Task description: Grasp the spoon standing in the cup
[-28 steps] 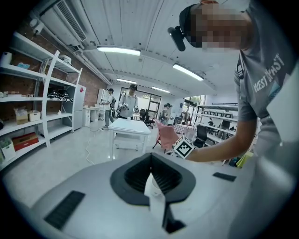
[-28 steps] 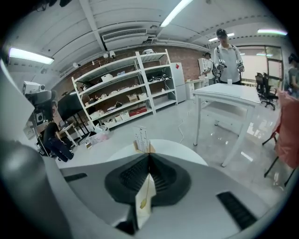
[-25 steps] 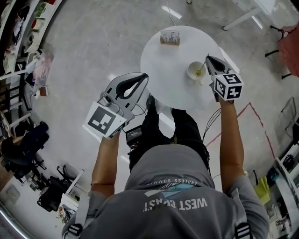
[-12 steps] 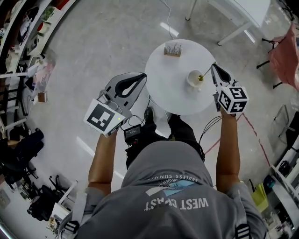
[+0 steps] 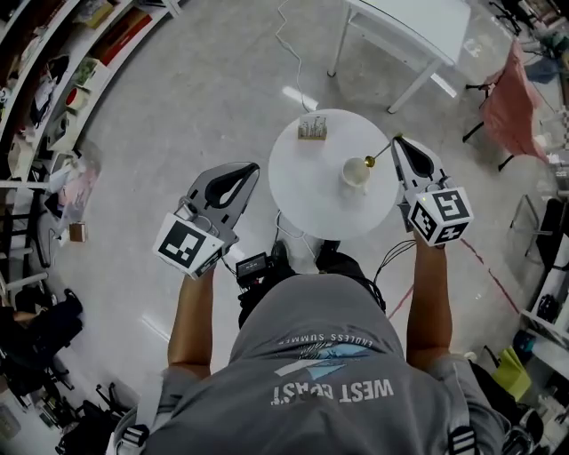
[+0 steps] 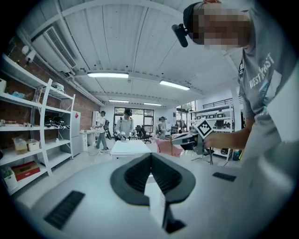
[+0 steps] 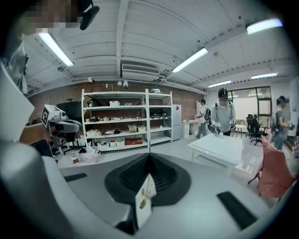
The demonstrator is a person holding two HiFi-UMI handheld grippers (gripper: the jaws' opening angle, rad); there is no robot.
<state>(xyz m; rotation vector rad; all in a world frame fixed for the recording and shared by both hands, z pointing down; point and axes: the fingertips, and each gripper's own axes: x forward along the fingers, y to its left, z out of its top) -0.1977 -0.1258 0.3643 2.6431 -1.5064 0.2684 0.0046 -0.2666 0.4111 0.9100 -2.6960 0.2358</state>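
Observation:
A white cup (image 5: 355, 171) stands on the small round white table (image 5: 311, 187). My right gripper (image 5: 397, 139) is shut on the handle end of the gold spoon (image 5: 378, 155). The spoon slants down from the jaw tips, its bowl just right of the cup's rim and outside the cup. In the right gripper view the jaws (image 7: 149, 155) meet, with only a thin sliver of the handle showing at their tip. My left gripper (image 5: 249, 166) is shut and empty, held out left of the table over the floor; its jaws (image 6: 151, 154) touch.
A small box-like holder (image 5: 312, 128) sits at the table's far edge. A long white table (image 5: 418, 27) and a pink chair (image 5: 511, 98) stand beyond. Shelves (image 5: 53, 80) line the left wall. Other people stand in the room (image 7: 223, 116).
The head camera has risen, so the table looks smaller. The right gripper has lifted the spoon: its bowl has left the cup and now hangs beside the rim. The left gripper stayed shut.

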